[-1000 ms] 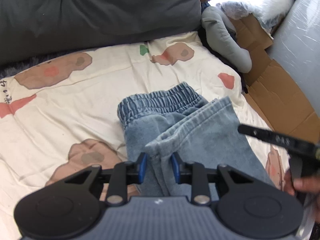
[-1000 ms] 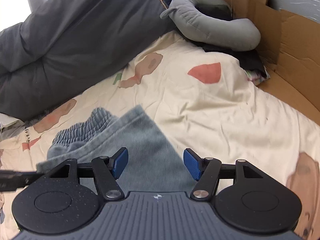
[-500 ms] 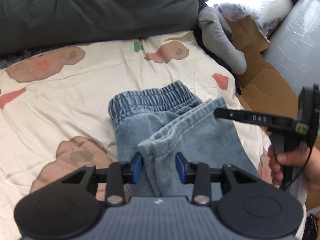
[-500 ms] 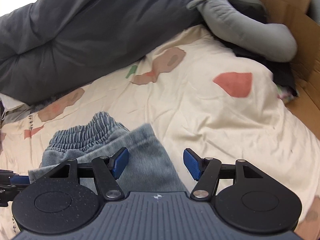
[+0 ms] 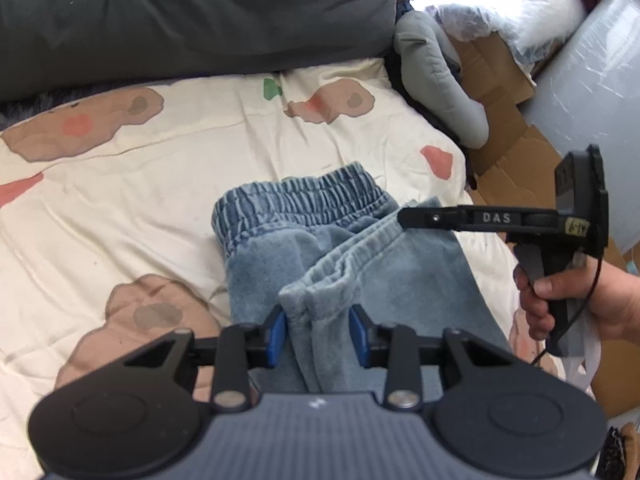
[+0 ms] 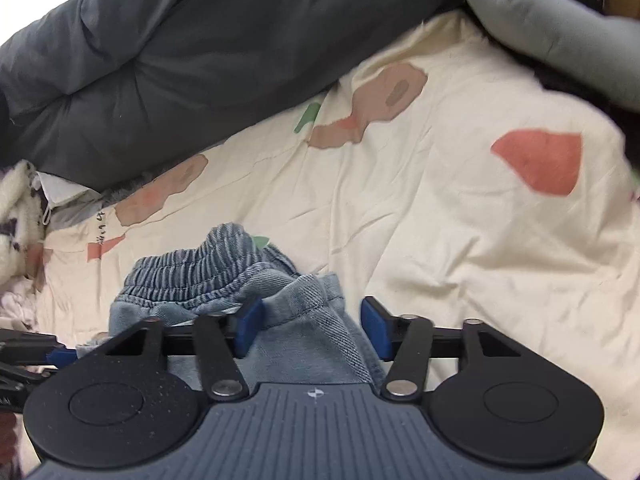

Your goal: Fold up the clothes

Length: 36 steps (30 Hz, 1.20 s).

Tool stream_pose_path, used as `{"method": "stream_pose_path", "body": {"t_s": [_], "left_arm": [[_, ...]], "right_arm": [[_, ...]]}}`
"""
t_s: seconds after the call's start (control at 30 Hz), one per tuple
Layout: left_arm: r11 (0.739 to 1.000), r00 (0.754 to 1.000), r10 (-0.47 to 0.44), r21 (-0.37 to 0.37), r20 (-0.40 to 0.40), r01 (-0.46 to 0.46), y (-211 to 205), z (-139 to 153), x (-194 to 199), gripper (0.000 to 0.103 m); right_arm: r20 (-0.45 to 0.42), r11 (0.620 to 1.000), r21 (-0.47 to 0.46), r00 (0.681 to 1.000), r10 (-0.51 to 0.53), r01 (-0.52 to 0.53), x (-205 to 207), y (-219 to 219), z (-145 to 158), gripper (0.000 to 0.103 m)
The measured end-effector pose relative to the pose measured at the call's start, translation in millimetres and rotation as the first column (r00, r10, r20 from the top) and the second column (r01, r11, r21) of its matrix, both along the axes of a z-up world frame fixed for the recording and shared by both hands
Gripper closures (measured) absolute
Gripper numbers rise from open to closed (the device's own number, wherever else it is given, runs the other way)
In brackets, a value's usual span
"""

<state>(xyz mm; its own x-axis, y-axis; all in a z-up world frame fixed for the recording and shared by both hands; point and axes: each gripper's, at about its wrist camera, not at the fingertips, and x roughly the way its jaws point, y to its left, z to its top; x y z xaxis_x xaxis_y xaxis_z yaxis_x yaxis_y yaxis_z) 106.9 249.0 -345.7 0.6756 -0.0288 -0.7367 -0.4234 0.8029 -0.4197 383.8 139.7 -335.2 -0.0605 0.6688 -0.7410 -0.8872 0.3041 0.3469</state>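
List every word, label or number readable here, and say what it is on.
"DAS": white letters on the right gripper's black finger, above the jeans.
Yellow sticker on that gripper: too blurred to read.
Dark print on the sheet, at its left edge: unreadable.

A bed carries everything, spread with a cream quilt [image 5: 168, 208] printed with brown, coral and green patches. Folded blue denim trousers [image 5: 400, 280] lie directly on the quilt near its middle, the elastic waistband at the far end and a hemmed leg doubled back over the top. A dark grey duvet [image 5: 192, 12] is heaped along the far edge of the quilt, and a grey curved cushion [image 5: 436, 92] rests at its far right corner.
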Motion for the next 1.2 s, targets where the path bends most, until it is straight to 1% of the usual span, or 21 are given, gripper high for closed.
{"method": "stream_pose_path", "body": {"t_s": [0.03, 0.1, 0.13, 0.17, 0.23, 0.3, 0.33, 0.43, 0.47, 0.57, 0.73, 0.87, 0.93, 1.07, 1.2], "left_arm": [[1.000, 1.000, 0.001, -0.003, -0.004, -0.001, 0, -1, 1, 0.063], [1.000, 1.000, -0.001, -0.013, -0.016, 0.001, 1, -3, 3, 0.061], [1.000, 1.000, 0.000, -0.022, -0.019, -0.001, 3, -3, 3, 0.061], [0.999, 1.000, 0.005, -0.034, -0.018, -0.006, 5, -3, 2, 0.062], [0.998, 1.000, 0.017, -0.052, -0.019, -0.018, 9, -3, 1, 0.070], [0.998, 0.999, 0.028, -0.054, -0.026, -0.030, 11, -3, 0, 0.076], [0.998, 0.999, 0.026, -0.051, -0.026, -0.027, 11, -2, 0, 0.077], [1.000, 1.000, 0.004, -0.024, -0.022, -0.004, 8, 3, -2, 0.082], [1.000, 1.000, 0.002, -0.025, -0.016, -0.002, 9, 5, -3, 0.083], [0.999, 1.000, 0.009, -0.039, -0.001, -0.009, 13, 12, -7, 0.084], [1.000, 1.000, 0.001, -0.023, 0.021, -0.001, 14, 26, -7, 0.084], [1.000, 0.999, 0.010, -0.006, 0.041, -0.009, 23, 37, -4, 0.085], [1.000, 0.999, 0.010, 0.003, 0.048, -0.010, 27, 39, -1, 0.085], [1.000, 0.998, 0.024, -0.010, 0.051, -0.024, 36, 38, 8, 0.085], [0.999, 0.998, 0.032, -0.007, 0.062, -0.031, 41, 40, 14, 0.085]], "right_arm": [[-0.003, 1.000, 0.002, 1.000, 0.008, -0.008, -2, 1, -1, 0.058], [0.013, 1.000, 0.003, 1.000, 0.022, -0.022, -5, 1, 2, 0.061], [0.028, 0.999, 0.000, 0.999, 0.033, -0.033, -7, 1, 4, 0.066], [0.043, 0.999, -0.003, 0.998, 0.041, -0.041, -8, -1, 7, 0.073], [0.088, 0.998, 0.000, 0.994, 0.058, -0.058, -12, -6, 18, 0.079], [0.126, 0.997, 0.001, 0.989, 0.075, -0.076, -17, -11, 28, 0.082], [0.141, 0.996, -0.001, 0.986, 0.085, -0.086, -19, -13, 32, 0.084], [0.157, 0.995, -0.008, 0.982, 0.101, -0.101, -24, -17, 44, 0.085], [0.163, 0.994, -0.006, 0.981, 0.104, -0.105, -25, -17, 48, 0.085], [0.169, 0.995, 0.003, 0.980, 0.102, -0.104, -26, -20, 58, 0.086], [0.175, 0.995, 0.012, 0.980, 0.094, -0.098, -27, -20, 70, 0.086], [0.173, 0.996, 0.031, 0.982, 0.074, -0.081, -24, -16, 79, 0.086], [0.177, 0.996, 0.037, 0.982, 0.068, -0.076, -22, -13, 83, 0.086], [0.195, 0.997, 0.025, 0.979, 0.062, -0.068, -19, -2, 85, 0.086], [0.200, 0.999, 0.021, 0.979, 0.040, -0.045, -15, 6, 85, 0.086]]}}
